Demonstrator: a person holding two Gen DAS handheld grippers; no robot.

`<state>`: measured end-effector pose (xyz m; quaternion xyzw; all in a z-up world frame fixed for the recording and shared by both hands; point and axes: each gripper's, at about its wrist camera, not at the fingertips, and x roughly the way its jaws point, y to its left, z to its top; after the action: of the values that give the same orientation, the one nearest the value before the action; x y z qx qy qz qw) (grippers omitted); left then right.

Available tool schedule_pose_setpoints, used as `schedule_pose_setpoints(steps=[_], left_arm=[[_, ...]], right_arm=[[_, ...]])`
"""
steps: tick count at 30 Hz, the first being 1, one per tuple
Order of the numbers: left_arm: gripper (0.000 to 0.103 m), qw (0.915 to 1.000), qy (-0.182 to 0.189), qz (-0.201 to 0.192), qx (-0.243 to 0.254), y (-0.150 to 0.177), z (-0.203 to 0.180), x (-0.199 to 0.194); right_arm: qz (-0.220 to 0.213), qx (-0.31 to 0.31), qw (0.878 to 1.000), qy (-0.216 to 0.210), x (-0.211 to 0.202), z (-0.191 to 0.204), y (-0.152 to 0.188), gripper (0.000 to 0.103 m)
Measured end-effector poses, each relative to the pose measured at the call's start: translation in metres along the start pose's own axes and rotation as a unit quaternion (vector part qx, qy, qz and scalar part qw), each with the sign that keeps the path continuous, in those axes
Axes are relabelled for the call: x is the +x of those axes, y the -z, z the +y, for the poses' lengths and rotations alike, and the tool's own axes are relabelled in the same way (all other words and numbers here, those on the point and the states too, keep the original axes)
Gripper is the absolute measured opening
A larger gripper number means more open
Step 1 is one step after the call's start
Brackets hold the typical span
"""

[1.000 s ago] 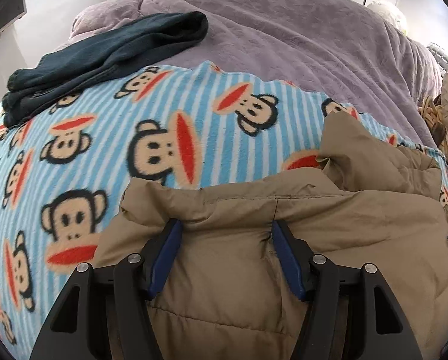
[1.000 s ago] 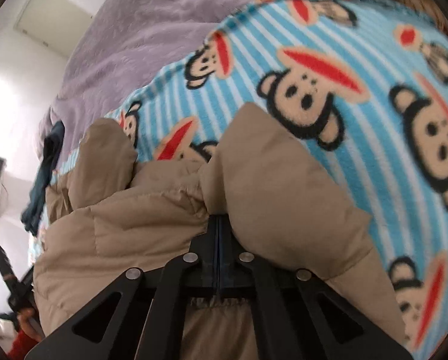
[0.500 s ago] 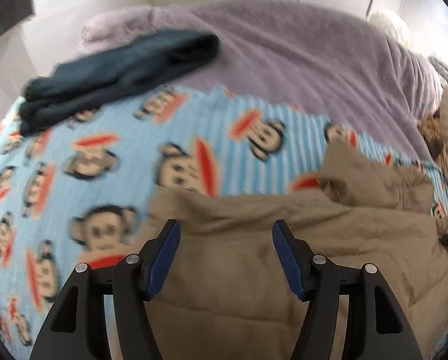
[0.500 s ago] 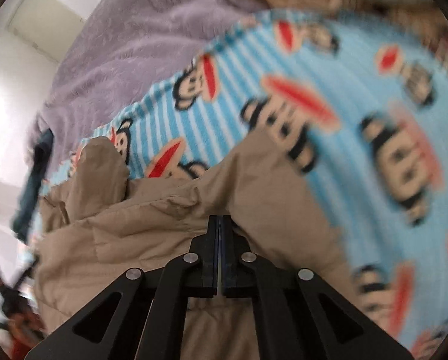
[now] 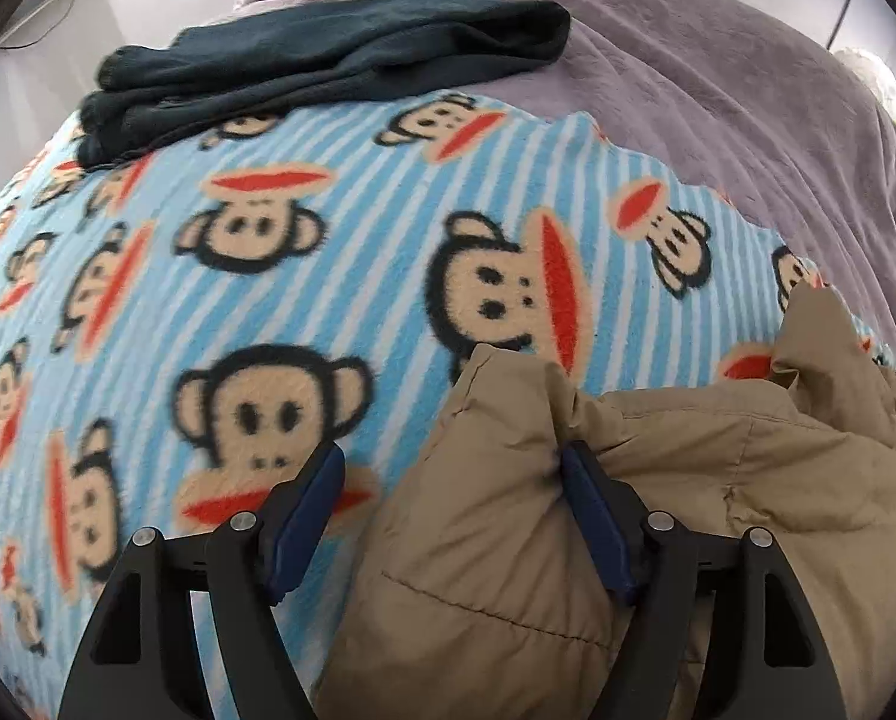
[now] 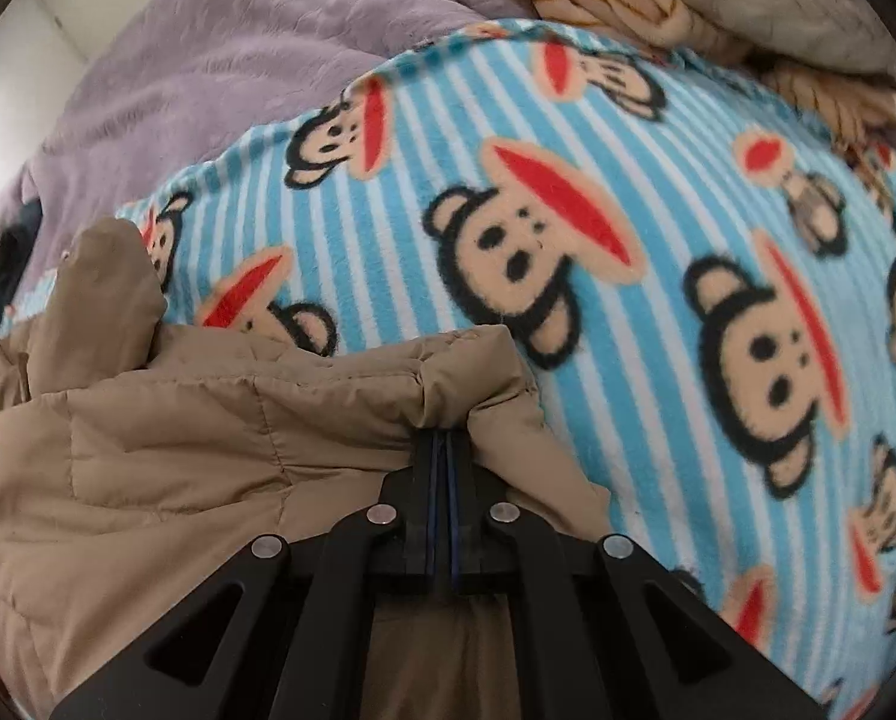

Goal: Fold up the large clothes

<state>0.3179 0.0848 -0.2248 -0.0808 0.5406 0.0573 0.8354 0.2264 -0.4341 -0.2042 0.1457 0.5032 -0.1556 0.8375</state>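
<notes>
While the tan jacket [image 5: 598, 540] is spread on the monkey blanket [image 5: 328, 252], its edge is pinched by the closed right tool [image 6: 445, 468]; left tool [image 5: 454, 516] jaws are opening, a jacket corner between them.

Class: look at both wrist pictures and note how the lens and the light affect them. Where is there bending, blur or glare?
Left wrist view: fisheye bends the monkey blanket into a dome, dark corners frame the picture, monkeys at the left edge smear, the tan jacket looks sharp. Right wrist view: same bulge and dark rim, white glare at the upper left beside the purple bedspread, soft even light, no hard shadows.
</notes>
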Motion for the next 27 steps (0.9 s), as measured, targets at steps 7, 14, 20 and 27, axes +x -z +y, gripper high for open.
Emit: schedule_pose_setpoints(steps=[7,14,20,27], left_arm=[[0.076,0.9995,-0.007,-0.015,0.027,0.02,0.005,-0.064],[0.081,0.9984,-0.006,0.002,0.057,0.071,-0.002,-0.105],[0.098,0.9988,0.02,0.012,0.043,0.109,-0.006,-0.123],[0.098,0.9984,0.031,0.029,0.037,0.133,-0.009,-0.132]], right_arm=[[-0.02,0.015,0.999,-0.026,-0.061,0.004,0.02,0.058],[-0.01,0.048,0.997,-0.066,-0.11,0.004,0.077,0.065],[0.016,0.086,0.991,-0.1,-0.127,-0.003,0.13,0.072],[0.047,0.115,0.986,-0.113,-0.128,-0.005,0.165,0.073]])
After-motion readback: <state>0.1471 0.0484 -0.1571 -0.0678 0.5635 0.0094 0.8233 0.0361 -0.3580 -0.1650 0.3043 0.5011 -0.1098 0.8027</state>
